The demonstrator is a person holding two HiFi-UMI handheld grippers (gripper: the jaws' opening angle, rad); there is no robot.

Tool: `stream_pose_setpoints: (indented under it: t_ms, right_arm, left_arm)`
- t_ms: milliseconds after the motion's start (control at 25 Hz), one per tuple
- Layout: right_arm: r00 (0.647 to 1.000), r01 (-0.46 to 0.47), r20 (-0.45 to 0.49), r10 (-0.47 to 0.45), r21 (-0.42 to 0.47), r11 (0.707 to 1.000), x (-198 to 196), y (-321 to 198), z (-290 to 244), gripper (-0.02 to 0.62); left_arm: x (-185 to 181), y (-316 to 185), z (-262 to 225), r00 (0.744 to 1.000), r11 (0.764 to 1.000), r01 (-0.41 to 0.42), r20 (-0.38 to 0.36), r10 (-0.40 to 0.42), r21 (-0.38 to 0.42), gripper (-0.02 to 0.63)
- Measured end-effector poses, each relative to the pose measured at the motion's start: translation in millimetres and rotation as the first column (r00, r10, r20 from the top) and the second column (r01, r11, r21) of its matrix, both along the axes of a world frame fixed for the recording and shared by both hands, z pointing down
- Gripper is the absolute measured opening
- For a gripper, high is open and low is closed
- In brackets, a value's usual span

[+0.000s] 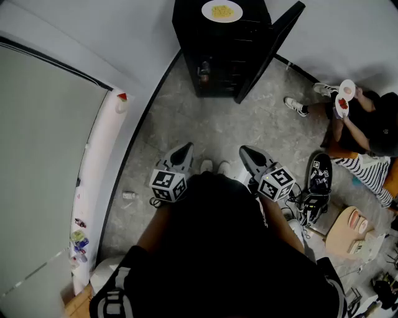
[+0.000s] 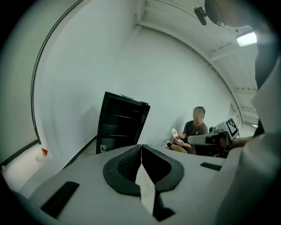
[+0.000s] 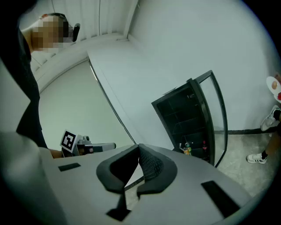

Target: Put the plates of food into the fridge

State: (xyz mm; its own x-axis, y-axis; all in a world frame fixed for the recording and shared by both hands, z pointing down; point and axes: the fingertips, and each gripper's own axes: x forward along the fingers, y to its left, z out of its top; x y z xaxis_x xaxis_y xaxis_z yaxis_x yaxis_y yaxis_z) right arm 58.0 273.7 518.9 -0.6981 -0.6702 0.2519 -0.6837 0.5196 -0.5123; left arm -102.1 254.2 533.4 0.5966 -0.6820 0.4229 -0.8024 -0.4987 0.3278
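A black fridge (image 1: pixel 227 59) stands against the far wall with its glass door (image 1: pixel 272 48) swung open. On its top lies a white plate of yellow food (image 1: pixel 222 10). At the right a seated person (image 1: pixel 367 127) holds plates with red food (image 1: pixel 344 99). My left gripper (image 1: pixel 185 151) and right gripper (image 1: pixel 245 152) hover side by side above the floor, well short of the fridge, both shut and empty. The left gripper view shows its tips (image 2: pixel 141 146) meeting, the fridge (image 2: pixel 120 125) and the person's plate (image 2: pixel 175 134). In the right gripper view the tips (image 3: pixel 138 146) also meet before the open fridge (image 3: pixel 189 118).
Bottles (image 3: pixel 188 149) stand on the fridge's bottom shelf. A long white ledge (image 1: pixel 102 180) runs along the left wall, with a small bottle (image 1: pixel 129 195) on the floor beside it. The seated person's shoes (image 1: pixel 296 105), a black device (image 1: pixel 318 180) and a wooden stool (image 1: pixel 348 233) fill the right side.
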Motion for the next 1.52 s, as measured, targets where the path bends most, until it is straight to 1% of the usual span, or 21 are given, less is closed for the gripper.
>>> stream_pose_setpoints:
  t_ms: [120,280,360,600,760,1000,1120,1200,1520]
  right_arm:
    - [1.0,-0.004,0.01,0.004,-0.005,1.0,-3,0,0,0.025]
    - [1.0,0.001,0.005,-0.001,-0.007,1.0,-3,-3,1,0.025]
    - [1.0,-0.001,0.009,0.001,-0.006,1.0,-2,-4,1,0.025]
    - [0.995,-0.003,0.095,0.003,0.003,1.0,7,-6,-2,0.026]
    - [0.993,0.019,0.118,-0.02,0.007,1.0,12,-5,-1,0.026]
    - [0.993,0.039,0.107,-0.04,0.01,0.999,20,-8,1,0.026]
    - [0.992,0.045,0.12,-0.048,0.025,0.999,20,-15,-5,0.026]
    - [0.993,0.049,0.109,-0.053,0.034,0.998,20,-19,-6,0.026]
    - [0.994,0.041,0.098,-0.04,-0.001,0.999,20,-30,6,0.026]
  left_arm:
    - [-4,-3,-1,1.0,1.0,0.004,0.008,-0.004,0.006,0.023]
    - [-8,-10,0,0.999,1.0,0.028,0.03,-0.028,0.004,0.023]
    - [-9,-11,0,0.999,0.999,0.032,0.027,-0.032,0.001,0.023]
    - [-3,-12,-6,0.999,0.999,0.04,0.029,-0.041,0.007,0.022]
    - [3,-12,-10,0.998,0.999,0.045,0.034,-0.045,0.016,0.023]
    - [10,-12,-17,0.998,0.998,0.054,0.03,-0.055,0.035,0.023]
    - [12,-18,-17,0.998,0.998,0.054,0.039,-0.055,0.04,0.023]
    - [13,-22,-16,0.998,0.998,0.051,0.042,-0.053,0.042,0.022]
    - [14,-37,-12,0.999,0.998,0.043,0.03,-0.044,0.04,0.023]
